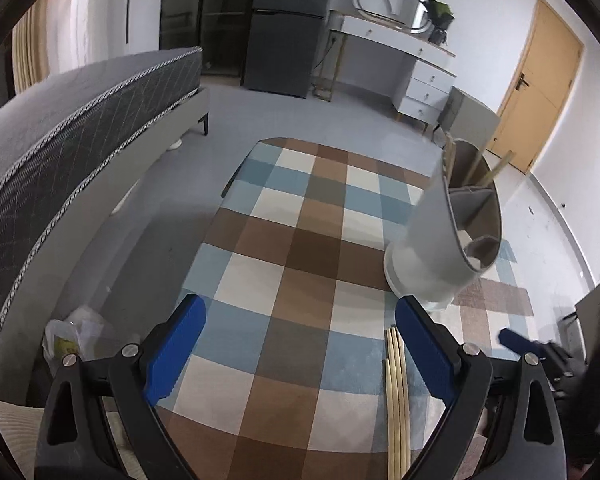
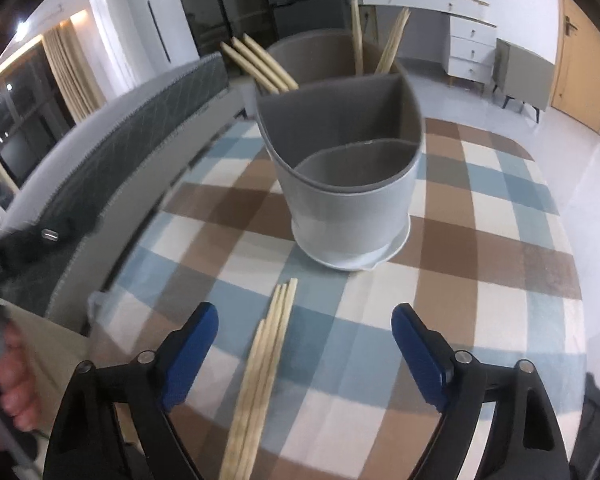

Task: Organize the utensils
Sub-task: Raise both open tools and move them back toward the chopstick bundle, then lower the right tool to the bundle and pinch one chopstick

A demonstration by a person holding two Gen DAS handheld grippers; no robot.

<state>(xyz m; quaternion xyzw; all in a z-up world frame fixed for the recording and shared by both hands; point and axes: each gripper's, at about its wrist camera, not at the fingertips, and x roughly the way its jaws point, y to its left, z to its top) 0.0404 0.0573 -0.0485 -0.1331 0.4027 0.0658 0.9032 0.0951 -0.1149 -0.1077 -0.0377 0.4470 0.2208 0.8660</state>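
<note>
Utensil holder [image 2: 350,184], frame centre, on checked counter [image 2: 500,240]; chopsticks [image 2: 260,376] apparently four, lower centre; both hand-held grippers [image 1: 300,344] [image 2: 304,344] spread wide, empty.

Bed [image 1: 80,120], fridge [image 1: 288,28] (dark), dresser [image 1: 424,76].

Both wrist views look forward, low over table [image 1: 300,240], sharing holder [image 2: 340,184]

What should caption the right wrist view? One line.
Open right gripper hovers over loose chopsticks on the checkered tablecloth, facing the grey utensil holder.
</note>
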